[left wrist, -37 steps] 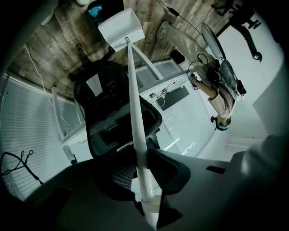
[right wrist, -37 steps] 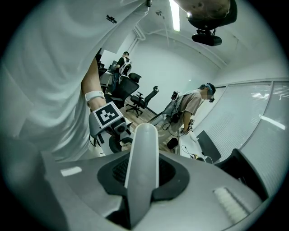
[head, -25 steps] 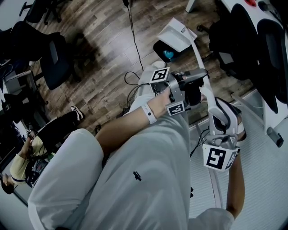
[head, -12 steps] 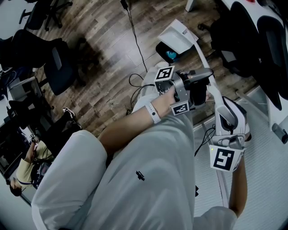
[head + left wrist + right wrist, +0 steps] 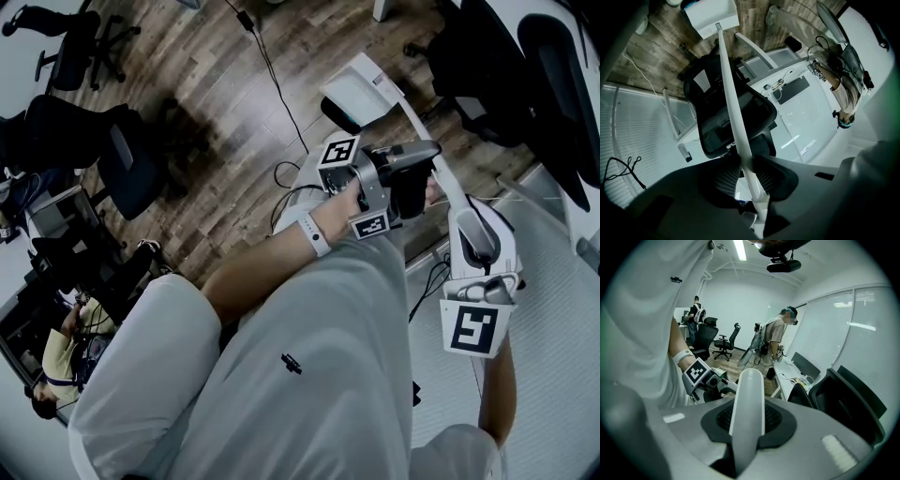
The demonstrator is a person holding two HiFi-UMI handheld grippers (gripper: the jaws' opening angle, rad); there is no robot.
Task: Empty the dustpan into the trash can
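A white long-handled dustpan hangs tilted over a black trash can on the wood floor. Its thin handle slants down-right to my two grippers. My left gripper is shut on the handle's middle; its jaws have just eased a little wider, with the handle still pinched between the pads. In the left gripper view the handle runs up to the pan. My right gripper is shut on the handle's top end, which pokes out between its pads.
Black office chairs stand on the floor at left and another at upper right. A cable trails near the can. A pale ribbed surface lies at right. People stand by desks across the room.
The dustpan has swung over the trash can and now hides the blue thing that showed inside it. Both grippers keep their hold on the handle; the right one has rolled slightly.
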